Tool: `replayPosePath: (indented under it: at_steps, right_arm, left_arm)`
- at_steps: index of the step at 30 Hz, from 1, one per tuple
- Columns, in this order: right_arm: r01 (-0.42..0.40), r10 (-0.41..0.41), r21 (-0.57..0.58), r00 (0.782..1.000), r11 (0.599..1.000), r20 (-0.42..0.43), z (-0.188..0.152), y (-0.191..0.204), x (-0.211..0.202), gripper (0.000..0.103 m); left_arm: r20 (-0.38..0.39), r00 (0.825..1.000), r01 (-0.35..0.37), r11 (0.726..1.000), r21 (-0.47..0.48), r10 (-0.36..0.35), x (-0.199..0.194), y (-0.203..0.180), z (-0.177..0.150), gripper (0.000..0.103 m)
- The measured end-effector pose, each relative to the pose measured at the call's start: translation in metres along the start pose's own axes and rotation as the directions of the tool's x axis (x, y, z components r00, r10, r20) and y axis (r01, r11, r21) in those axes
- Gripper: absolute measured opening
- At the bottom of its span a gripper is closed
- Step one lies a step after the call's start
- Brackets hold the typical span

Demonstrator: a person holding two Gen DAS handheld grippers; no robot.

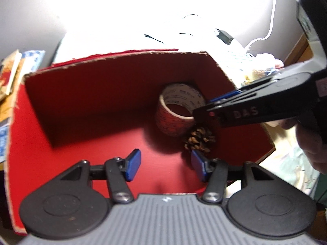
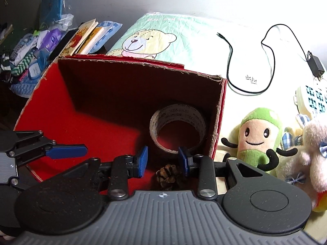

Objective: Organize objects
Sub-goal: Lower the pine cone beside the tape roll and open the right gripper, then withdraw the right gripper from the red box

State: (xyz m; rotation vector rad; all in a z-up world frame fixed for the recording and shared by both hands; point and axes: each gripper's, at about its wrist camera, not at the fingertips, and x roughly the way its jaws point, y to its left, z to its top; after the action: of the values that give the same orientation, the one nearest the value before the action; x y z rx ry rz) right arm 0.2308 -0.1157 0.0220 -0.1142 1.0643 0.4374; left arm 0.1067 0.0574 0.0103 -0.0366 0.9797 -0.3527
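Inside red box [image 2: 81,122], pine cone [image 2: 166,175] between right gripper [image 2: 163,160] fingers, spread apart, left gripper [image 1: 165,163] likewise.

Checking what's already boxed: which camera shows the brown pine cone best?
Left wrist view: the brown pine cone lies mostly unobstructed beside the tape roll in the red cardboard box. Right wrist view shows the pine cone dark, shadowed and partly hidden.

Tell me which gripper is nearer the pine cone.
Right. The right gripper hangs open just above the pine cone in the box; the left gripper, also open, sits off to its side.
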Motion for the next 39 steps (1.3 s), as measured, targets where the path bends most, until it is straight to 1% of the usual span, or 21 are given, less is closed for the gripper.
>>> replayPosePath:
  at_steps: [2,4,8,13,17,21,24,29,32,36,39]
  right_arm:
    - [-0.009,0.008,0.022,1.0,1.0,0.023,-0.003,0.0,-0.001,0.035]
    - [-0.015,0.013,0.042,0.999,0.999,0.044,0.006,-0.002,0.001,0.035]
    - [-0.033,0.027,0.075,0.997,0.997,0.078,0.0,-0.009,-0.006,0.035]
    - [-0.061,0.048,0.096,0.991,0.994,0.126,-0.014,-0.009,-0.018,0.035]
    - [-0.09,0.068,0.128,0.984,0.988,0.167,-0.025,-0.011,-0.025,0.036]
    - [-0.115,0.086,0.144,0.978,0.983,0.192,-0.037,-0.012,-0.032,0.036]
    - [-0.121,0.09,0.136,0.973,0.983,0.212,-0.045,-0.012,-0.039,0.036]
    - [-0.139,0.102,0.142,0.965,0.98,0.242,-0.057,-0.014,-0.052,0.039]
    - [-0.153,0.117,0.127,0.96,0.98,0.255,-0.064,-0.013,-0.059,0.039]
    - [-0.171,0.136,0.109,0.953,0.979,0.269,-0.073,-0.011,-0.066,0.039]
    - [-0.188,0.155,0.102,0.95,0.977,0.271,-0.08,-0.012,-0.069,0.039]
  left_arm:
    - [-0.004,1.0,-0.028,1.0,-0.007,0.028,-0.004,0.0,0.0,0.061]
    - [-0.013,0.998,-0.054,0.998,-0.019,0.054,-0.006,-0.001,-0.001,0.063]
    - [-0.028,0.994,-0.107,0.993,-0.044,0.105,-0.012,-0.001,-0.004,0.064]
    - [-0.028,0.98,-0.197,0.979,-0.06,0.196,-0.022,-0.005,-0.006,0.065]
    - [-0.024,0.97,-0.244,0.967,-0.073,0.243,-0.032,-0.011,-0.009,0.068]
    - [-0.01,0.95,-0.311,0.949,-0.058,0.311,-0.04,-0.023,-0.013,0.069]
    - [0.009,0.936,-0.349,0.935,-0.065,0.351,-0.048,-0.028,-0.017,0.069]
    - [0.026,0.919,-0.389,0.917,-0.09,0.393,-0.063,-0.034,-0.022,0.07]
    - [0.026,0.91,-0.409,0.907,-0.101,0.414,-0.07,-0.04,-0.026,0.071]
    - [0.017,0.894,-0.443,0.89,-0.108,0.447,-0.073,-0.049,-0.034,0.073]
    - [0.0,0.887,-0.458,0.881,-0.121,0.461,-0.072,-0.054,-0.041,0.075]
